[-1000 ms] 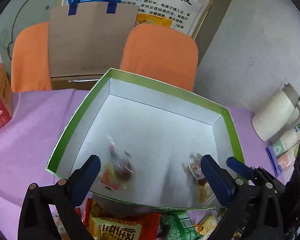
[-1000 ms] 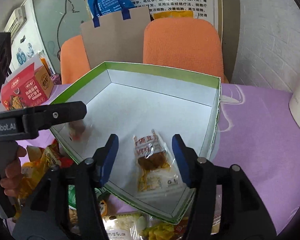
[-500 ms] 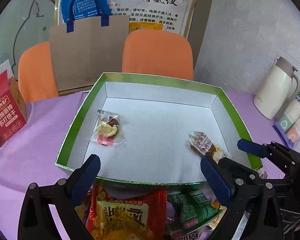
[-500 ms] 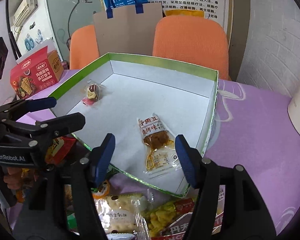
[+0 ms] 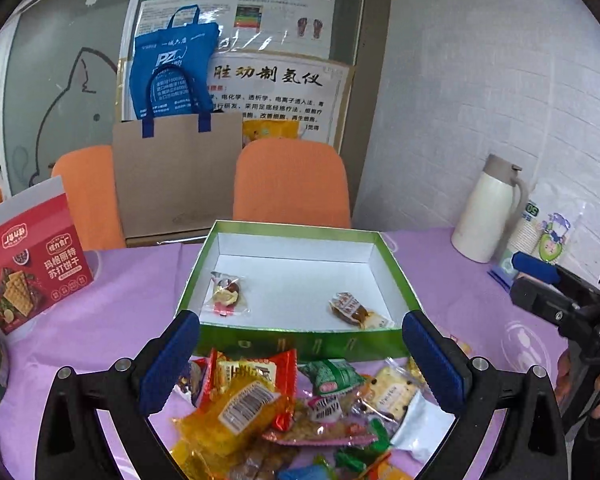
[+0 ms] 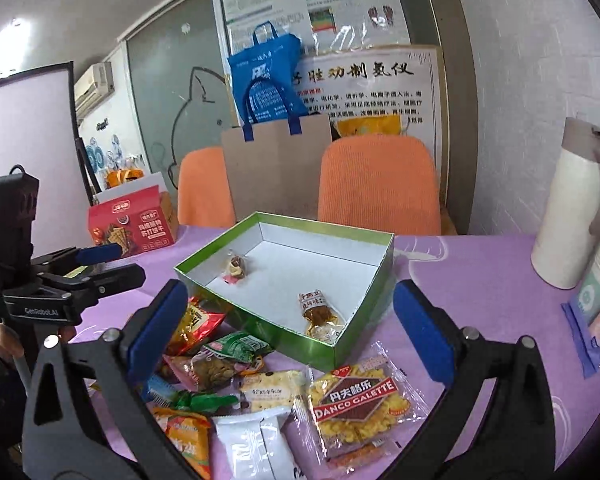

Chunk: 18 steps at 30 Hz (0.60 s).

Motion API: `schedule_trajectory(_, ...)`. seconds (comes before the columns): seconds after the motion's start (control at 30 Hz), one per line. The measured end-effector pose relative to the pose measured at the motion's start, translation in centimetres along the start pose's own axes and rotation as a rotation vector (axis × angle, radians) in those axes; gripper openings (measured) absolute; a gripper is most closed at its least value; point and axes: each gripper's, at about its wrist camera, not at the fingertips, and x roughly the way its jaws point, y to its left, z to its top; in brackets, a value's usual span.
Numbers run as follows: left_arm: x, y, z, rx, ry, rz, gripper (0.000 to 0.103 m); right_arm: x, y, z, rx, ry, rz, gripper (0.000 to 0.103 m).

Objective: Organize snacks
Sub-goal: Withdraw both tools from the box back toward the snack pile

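A green box (image 5: 300, 340) (image 6: 204, 254) with a white inside stands on the purple table. Two small packets lie in it: a clear candy packet (image 5: 226, 294) (image 6: 236, 270) at its left and a brown snack packet (image 5: 354, 312) (image 6: 320, 314) at its right. A heap of loose snacks (image 5: 284, 404) (image 6: 260, 392) lies in front of the box. My left gripper (image 5: 300, 364) hangs open above the heap, nothing in it. My right gripper (image 6: 292, 332) is open too, over the heap's right side with a yellow galette packet (image 6: 358, 404) below.
A red biscuit carton (image 5: 24, 264) (image 6: 132, 228) stands at the left. A white thermos (image 5: 488, 212) (image 6: 572, 208) and paper cups (image 5: 536, 232) are at the right. Two orange chairs (image 5: 292, 184) and a brown paper bag (image 5: 176, 172) stand behind the table.
Both grippers have pulled back and up from the box, empty. The two packets now lie still inside it, and the snack heap has come into view below.
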Motion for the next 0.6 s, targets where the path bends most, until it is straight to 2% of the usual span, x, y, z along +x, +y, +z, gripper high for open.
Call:
schedule_trajectory(0.1, -2.0, -0.5, -2.7, 0.007, 0.002, -0.002, 0.103, -2.5, -0.1, -1.7, 0.016, -0.020, 0.071, 0.102)
schedule_trajectory(0.2, -3.9, -1.2, -5.7, 0.000, 0.012, -0.007, 0.103, -2.6, 0.0, -3.8, 0.004, 0.098, 0.098, 0.102)
schedule_trajectory(0.33, -5.0, -1.0, -9.4, -0.039, 0.031, 0.007, 0.103, -1.4, 1.5, -7.0, -0.083, 0.236, 0.115, 0.102)
schedule_trajectory(0.47, -4.7, -1.2, -11.8, -0.116, 0.112, -0.077, 0.103, 1.0, 3.2, -9.6, -0.153, 0.342, 0.138, 0.102)
schedule_trajectory(0.6, -3.9, -2.0, -13.6, -0.165, 0.179, -0.109, 0.102, 3.3, 4.2, -11.1, -0.170, 0.403, 0.141, 0.102)
